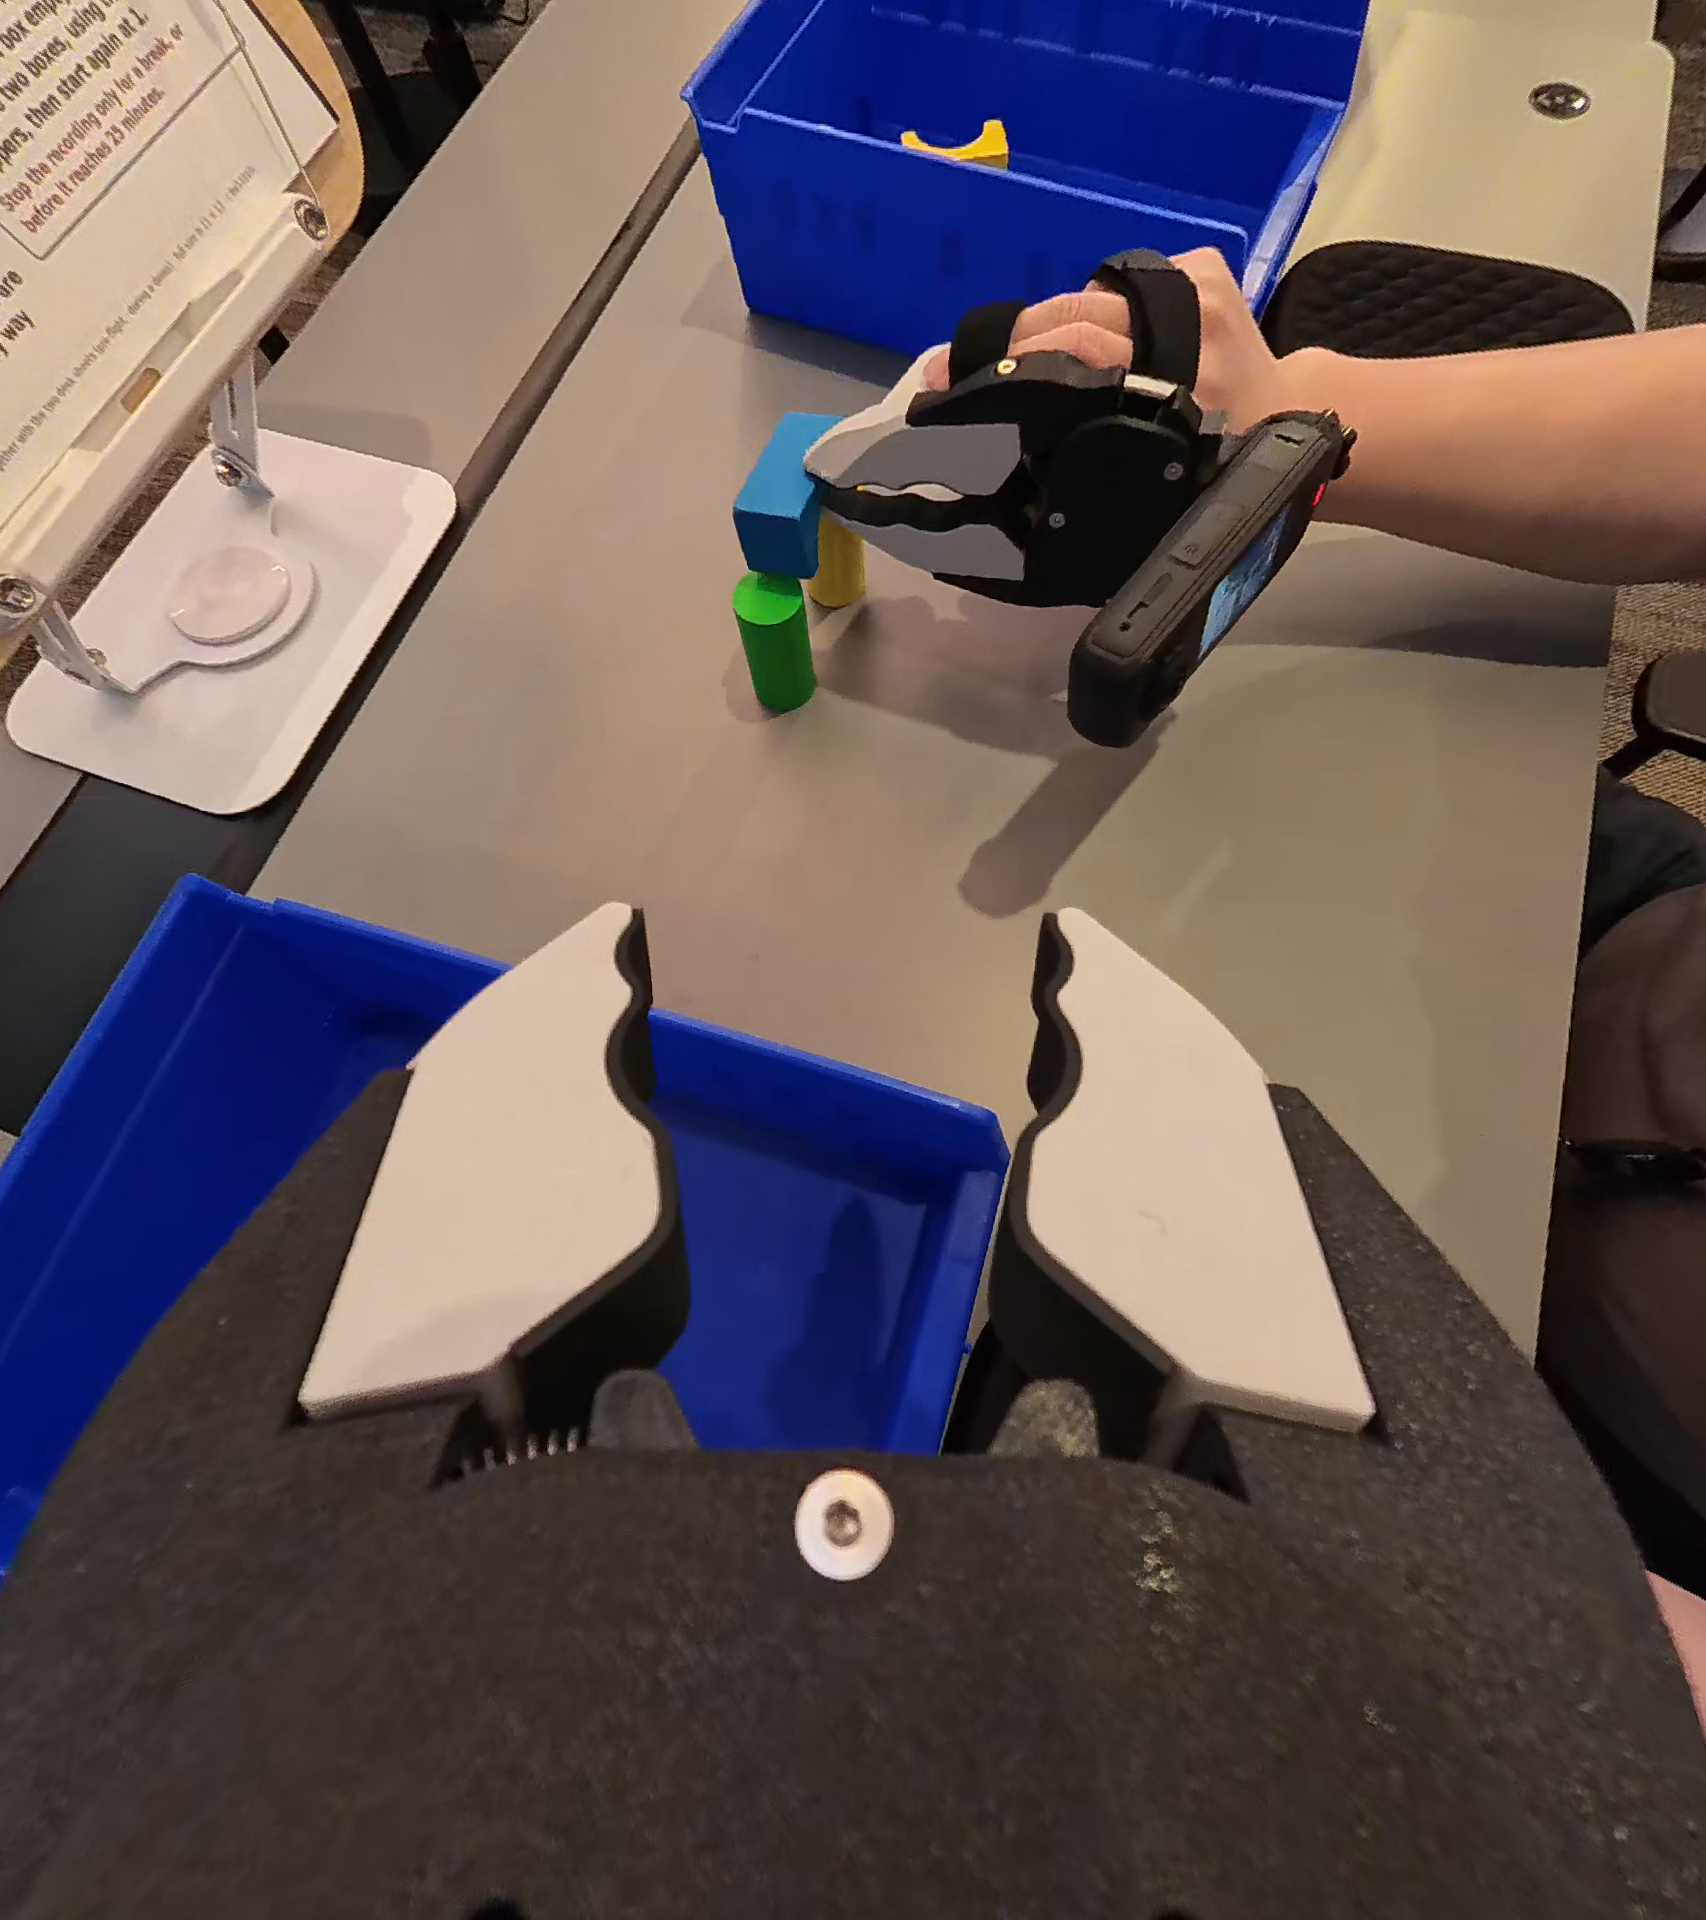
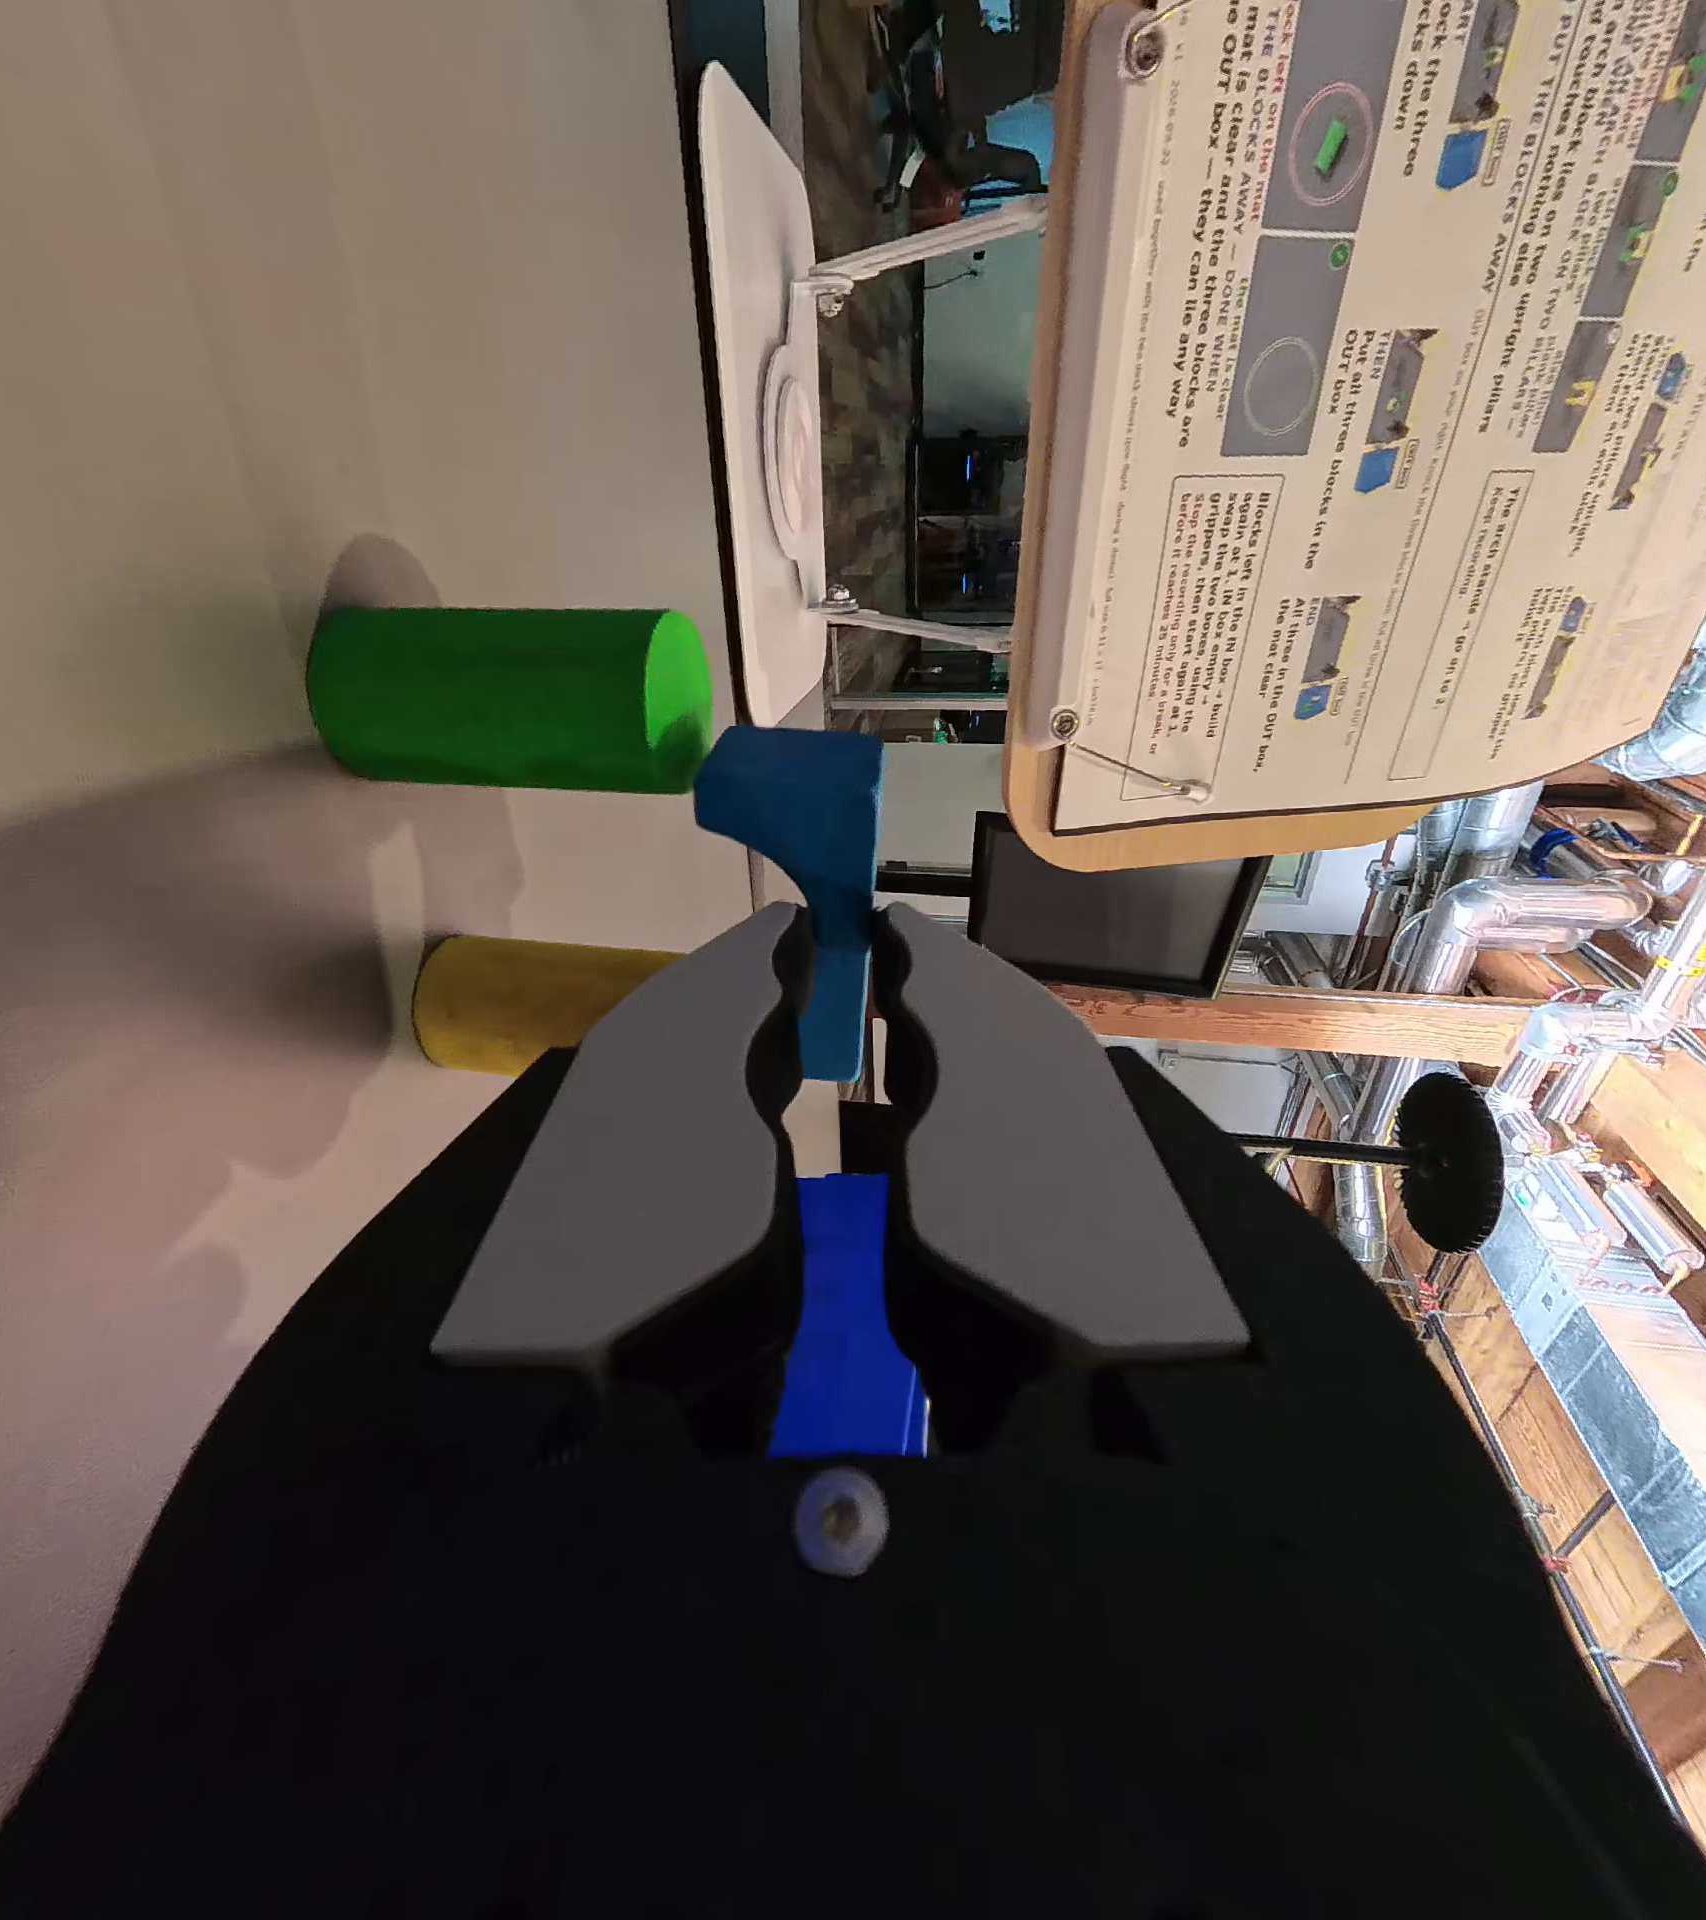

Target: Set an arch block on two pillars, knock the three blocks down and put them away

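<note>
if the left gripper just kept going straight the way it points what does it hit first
Probably the gray table beyond the near blue bin: the open left gripper hovers over that bin, angled forward and down. The green pillar stands farther along that line, though depth is unclear.

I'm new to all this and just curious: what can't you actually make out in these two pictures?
- Yellow pillar: top hidden by the right gripper in the left wrist view.
- Blue arch: whether it rests on the pillars, unclear in either view.
- Far bin: floor mostly hidden by its wall.
- Near bin: partly behind the left gripper.
</note>
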Tool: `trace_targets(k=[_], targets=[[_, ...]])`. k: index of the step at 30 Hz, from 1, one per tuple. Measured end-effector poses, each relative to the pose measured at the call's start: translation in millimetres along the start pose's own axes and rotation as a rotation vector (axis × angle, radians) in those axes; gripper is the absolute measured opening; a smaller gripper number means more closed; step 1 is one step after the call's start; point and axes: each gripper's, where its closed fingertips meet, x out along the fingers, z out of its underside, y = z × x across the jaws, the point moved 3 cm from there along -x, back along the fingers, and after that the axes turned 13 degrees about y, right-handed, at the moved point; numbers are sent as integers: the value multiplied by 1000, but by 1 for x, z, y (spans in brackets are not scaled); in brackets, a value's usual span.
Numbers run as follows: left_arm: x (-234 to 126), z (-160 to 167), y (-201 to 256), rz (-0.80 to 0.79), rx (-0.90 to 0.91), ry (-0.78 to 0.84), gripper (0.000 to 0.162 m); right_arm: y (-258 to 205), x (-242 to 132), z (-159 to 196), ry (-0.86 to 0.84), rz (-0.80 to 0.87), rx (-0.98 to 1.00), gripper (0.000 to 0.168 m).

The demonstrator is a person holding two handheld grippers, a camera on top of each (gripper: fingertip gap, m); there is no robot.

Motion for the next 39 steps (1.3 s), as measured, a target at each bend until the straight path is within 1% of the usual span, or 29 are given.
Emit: trace_targets(k=[8,13,18,24,26,29,31,33,35,36,38,39], targets=[[4,7,1,4,14,-52,72,-2,3,-2,-4,4,-19,12],[5,6,2,21,-14,-40,69,-1,4,-3,9,21,-15,13],[4,11,-1,15,-36,-56,70,-2,4,-4,9,35,-23,25],[2,11,0,15,-40,-57,71,5,-8,-6,41,39,-6,29],[-1,11,-2,2,-38,-52,72,11,-18,-5,79,30,42,30],[-7,2,-5,-14,-52,15,71,38,-37,0,169,44,190,32],[-12,-11,-7,-17,-59,105,71,65,-49,4,255,55,336,32],[-18,-28,-6,-11,-72,221,72,91,-56,9,340,30,515,32],[-23,-44,-1,25,-94,329,72,116,-55,20,388,21,705,32],[-26,-50,2,46,-107,375,74,126,-52,26,404,-11,809,31],[-29,-61,8,81,-123,442,77,137,-38,40,387,-99,1034,30],[-29,-65,9,78,-125,464,81,137,-29,46,360,-170,1139,28]])
